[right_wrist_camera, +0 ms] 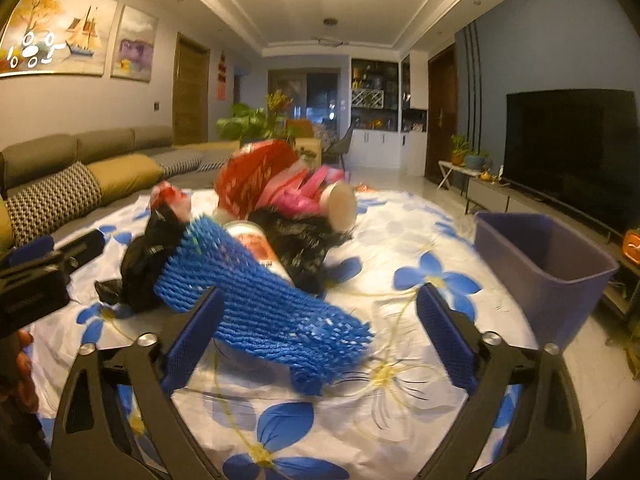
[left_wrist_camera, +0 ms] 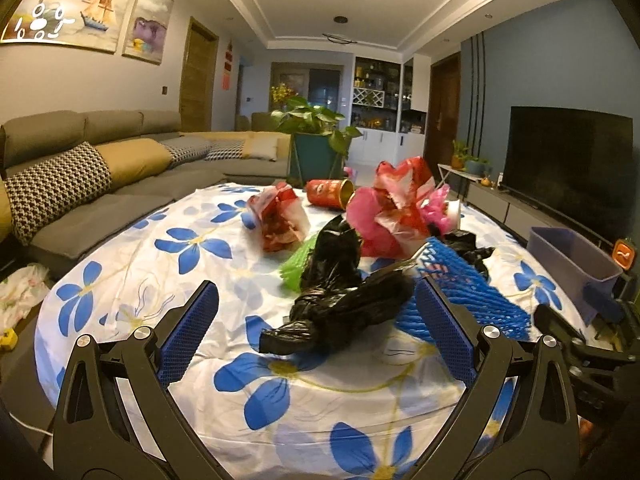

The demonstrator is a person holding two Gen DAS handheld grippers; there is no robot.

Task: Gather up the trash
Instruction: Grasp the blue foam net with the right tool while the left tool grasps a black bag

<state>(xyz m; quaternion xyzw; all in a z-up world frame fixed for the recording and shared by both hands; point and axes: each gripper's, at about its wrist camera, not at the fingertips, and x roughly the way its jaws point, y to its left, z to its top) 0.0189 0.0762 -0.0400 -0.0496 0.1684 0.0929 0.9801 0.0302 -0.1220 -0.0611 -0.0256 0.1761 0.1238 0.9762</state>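
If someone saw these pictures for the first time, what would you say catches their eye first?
Probably the heap of trash mid-table on the floral cloth: a blue foam net in front, crumpled black bags beside it, red and pink bags behind. Next, the empty purple bin at the table's right edge. Both tongs, left and right, stand open before the heap.

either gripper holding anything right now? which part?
Nothing held. Left gripper is open around the black bag; right gripper is open around the blue foam net.
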